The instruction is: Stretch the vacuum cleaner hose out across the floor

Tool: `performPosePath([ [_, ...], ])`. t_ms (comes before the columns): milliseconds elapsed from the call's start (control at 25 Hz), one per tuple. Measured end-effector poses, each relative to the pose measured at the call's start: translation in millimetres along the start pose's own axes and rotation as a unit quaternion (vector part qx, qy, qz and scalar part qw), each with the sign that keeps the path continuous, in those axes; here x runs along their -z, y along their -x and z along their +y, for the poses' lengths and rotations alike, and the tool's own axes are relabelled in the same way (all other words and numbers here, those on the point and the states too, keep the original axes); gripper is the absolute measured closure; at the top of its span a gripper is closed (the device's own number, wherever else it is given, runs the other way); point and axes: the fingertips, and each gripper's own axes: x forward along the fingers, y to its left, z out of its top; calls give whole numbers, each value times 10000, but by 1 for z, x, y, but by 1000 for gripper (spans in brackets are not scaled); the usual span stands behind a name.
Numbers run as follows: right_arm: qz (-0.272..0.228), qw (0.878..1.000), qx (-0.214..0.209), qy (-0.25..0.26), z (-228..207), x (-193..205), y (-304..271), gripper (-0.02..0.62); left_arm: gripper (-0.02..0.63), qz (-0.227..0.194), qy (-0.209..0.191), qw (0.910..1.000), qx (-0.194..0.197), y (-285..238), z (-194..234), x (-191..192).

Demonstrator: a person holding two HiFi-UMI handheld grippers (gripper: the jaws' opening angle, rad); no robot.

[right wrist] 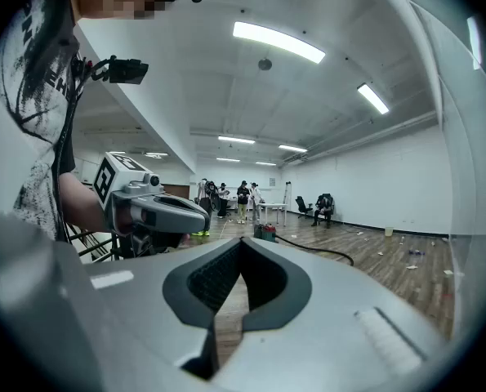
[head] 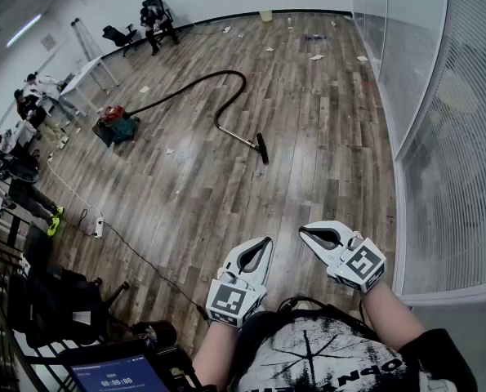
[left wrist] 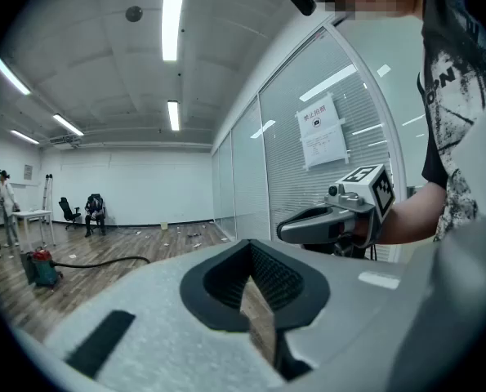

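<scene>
My left gripper [head: 265, 242] and right gripper [head: 304, 232] hold fingers shut, empty; hose [head: 226, 72] lies curved on the floor [head: 308, 137], well ahead.

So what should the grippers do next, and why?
Probably walk them over to the floor head at the end of the wand. Both the left gripper and right gripper are shut, empty and held close to the person, while the vacuum cleaner hose lies in a curve far across the floor.
</scene>
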Motion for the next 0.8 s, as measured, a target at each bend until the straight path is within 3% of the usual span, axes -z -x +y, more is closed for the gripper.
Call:
performPosePath([
  [800,-260,9986,-225,-406,10,-9,3,589,607,-155,6,9999,15,1,-9,-9],
])
